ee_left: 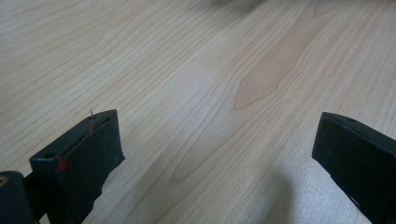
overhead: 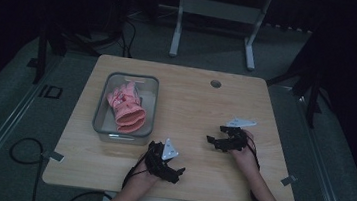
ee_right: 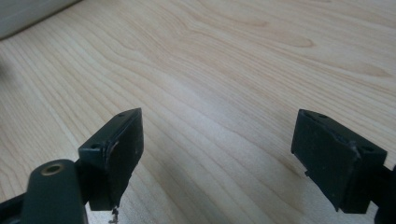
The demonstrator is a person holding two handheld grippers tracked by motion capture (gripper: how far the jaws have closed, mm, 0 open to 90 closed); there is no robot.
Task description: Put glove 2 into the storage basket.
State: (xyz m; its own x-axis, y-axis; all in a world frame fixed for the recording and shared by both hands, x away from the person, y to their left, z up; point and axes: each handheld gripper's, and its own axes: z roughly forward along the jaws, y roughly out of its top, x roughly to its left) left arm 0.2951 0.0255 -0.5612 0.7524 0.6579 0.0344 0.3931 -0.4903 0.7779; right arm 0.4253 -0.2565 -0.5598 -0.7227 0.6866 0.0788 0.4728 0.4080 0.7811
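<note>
I note a dim room and a wooden desk (overhead: 191, 102). A clear bin (overhead: 103, 103) at centre left of the frame holds pink gloves (overhead: 126, 106). My left gripper (overhead: 175, 173) and right gripper (overhead: 214, 139) rest low centre, fingers (ee_left: 79, 163) spread wide, grasping nothing.

pink item (overhead: 126, 106) in bin (overhead: 101, 103) unidentifiable

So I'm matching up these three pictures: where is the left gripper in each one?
High view: left gripper at bottom centre, near the table's front edge, right of the bin.
Left gripper view: its own two black jaws, wide apart, rise from the bottom corners.
Right gripper view: I can't find it here.
Shared landmark: the table's light wood grain.
</note>
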